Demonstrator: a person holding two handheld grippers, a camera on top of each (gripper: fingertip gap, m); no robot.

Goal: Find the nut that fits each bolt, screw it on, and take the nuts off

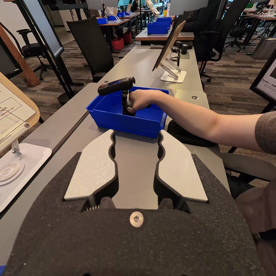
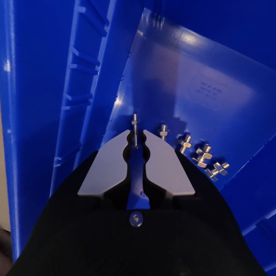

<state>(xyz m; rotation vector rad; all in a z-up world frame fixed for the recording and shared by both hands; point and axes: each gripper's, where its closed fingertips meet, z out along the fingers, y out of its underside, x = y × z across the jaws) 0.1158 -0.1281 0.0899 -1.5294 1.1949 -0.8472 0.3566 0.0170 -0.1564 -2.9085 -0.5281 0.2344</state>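
Pick-up step judged in hand: right gripper (image 2: 135, 131) lowered into blue bin (image 2: 83, 74), narrowly parted around thin bolt (image 2: 135, 134) by bin wall (nut threaded on). Closing called for next. Left gripper (image 1: 136, 134) spread, held over counter (image 1: 59, 127).

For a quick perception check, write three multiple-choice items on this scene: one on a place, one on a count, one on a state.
1. Where is the right hand-held gripper?
A. Inside the blue plastic bin
B. On the floor
C. Beside the tilted board stand

2. How many silver metal bolts with nuts on them lie in the bin?
A. Two
B. Five
C. Nine

3. How does the left hand-held gripper stand?
A. Shut on a bolt
B. Open and empty above the grey table
C. Shut on a nut

Key: 1 A, blue walls surround it. 2 B, the thin long bolt plus four thicker ones in a row. 3 B, only bare table shows between its fingers.
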